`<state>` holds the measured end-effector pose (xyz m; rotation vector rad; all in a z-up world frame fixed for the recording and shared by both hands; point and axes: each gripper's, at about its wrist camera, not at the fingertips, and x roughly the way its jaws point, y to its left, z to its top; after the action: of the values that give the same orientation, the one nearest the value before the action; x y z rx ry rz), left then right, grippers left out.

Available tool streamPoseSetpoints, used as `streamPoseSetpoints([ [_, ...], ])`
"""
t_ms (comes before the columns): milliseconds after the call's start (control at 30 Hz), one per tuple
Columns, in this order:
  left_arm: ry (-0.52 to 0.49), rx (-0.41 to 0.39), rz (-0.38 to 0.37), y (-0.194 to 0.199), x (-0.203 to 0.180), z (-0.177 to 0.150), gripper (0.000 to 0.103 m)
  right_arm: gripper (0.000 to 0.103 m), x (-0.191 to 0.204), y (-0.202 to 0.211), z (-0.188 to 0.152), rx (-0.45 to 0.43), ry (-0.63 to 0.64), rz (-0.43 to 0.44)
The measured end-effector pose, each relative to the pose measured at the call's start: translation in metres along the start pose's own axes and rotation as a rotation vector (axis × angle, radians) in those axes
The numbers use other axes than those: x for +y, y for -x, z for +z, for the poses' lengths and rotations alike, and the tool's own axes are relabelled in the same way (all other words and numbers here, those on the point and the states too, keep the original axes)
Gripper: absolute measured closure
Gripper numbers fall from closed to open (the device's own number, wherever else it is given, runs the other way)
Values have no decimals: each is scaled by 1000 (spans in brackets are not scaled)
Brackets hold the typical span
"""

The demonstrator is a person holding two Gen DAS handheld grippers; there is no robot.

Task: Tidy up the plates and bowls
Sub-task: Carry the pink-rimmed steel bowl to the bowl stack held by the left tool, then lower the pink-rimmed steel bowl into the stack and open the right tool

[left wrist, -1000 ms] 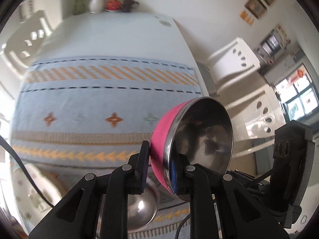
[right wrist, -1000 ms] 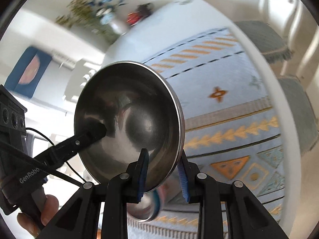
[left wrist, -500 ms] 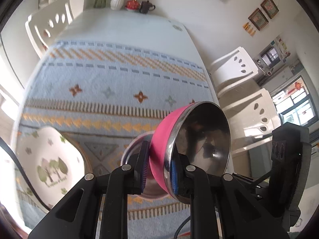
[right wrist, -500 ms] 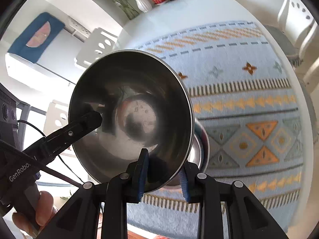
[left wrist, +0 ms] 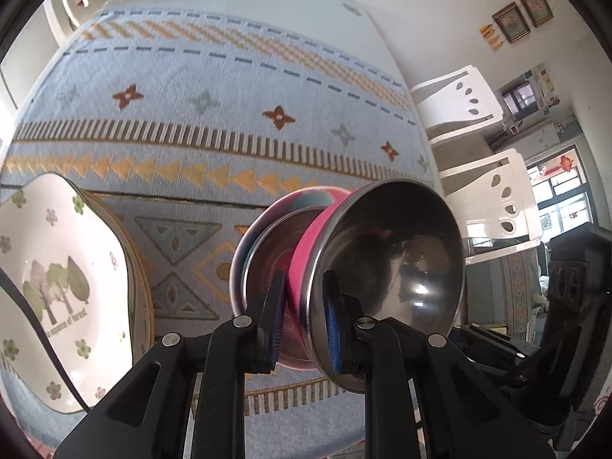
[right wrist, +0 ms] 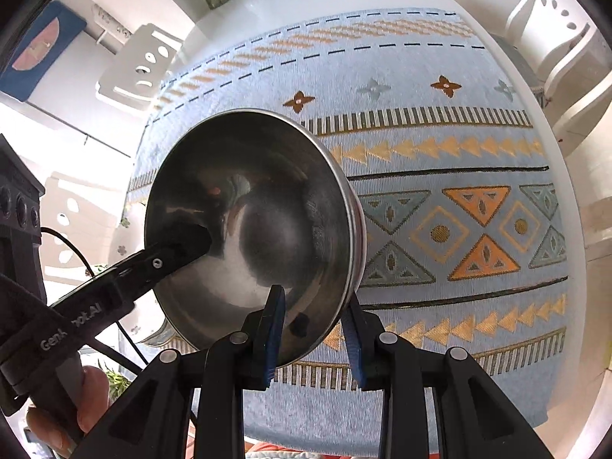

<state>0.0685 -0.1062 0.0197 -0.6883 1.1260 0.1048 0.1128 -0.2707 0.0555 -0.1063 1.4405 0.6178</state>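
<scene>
Left wrist view: my left gripper [left wrist: 302, 321] has its jaws pinched tight on the rim of the pink steel bowl [left wrist: 386, 271], tilting it over a second bowl [left wrist: 264, 252] on the patterned surface [left wrist: 229, 114], apparently to nest them. The floral plate [left wrist: 57, 287] sits near left.

Right wrist view: my right gripper [right wrist: 311, 334] clamps the plain steel bowl [right wrist: 252, 225] by its rim, jaws narrowly apart, ready for stacking.

Both wrist views look steeply down, close over patterned cloth [left wrist: 199, 145]; both share steel bowl [right wrist: 248, 210].
</scene>
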Motion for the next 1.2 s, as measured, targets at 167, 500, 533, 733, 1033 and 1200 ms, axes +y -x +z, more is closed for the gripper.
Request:
streamPoseSetpoints([
  [167,19,44,-13,-16,12,-2,87,74,-2,-13,1,28,-14,-8],
  [500,0,64,-6,-9,16,2,87,74,-11,-28,5,83,-45,38],
  [533,-3,58,1,-7,15,2,87,74,-13,-29,6,99,-58,52],
  [733,8,11,-13,8,20,9,86,74,-16,-15,9,104,-57,66],
  [1033,23,-16,-17,15,17,13,86,74,-13,-1,23,95,4,66],
  [1200,38,-64,22,28,20,13,81,72,-22,14,28,40,31,71],
])
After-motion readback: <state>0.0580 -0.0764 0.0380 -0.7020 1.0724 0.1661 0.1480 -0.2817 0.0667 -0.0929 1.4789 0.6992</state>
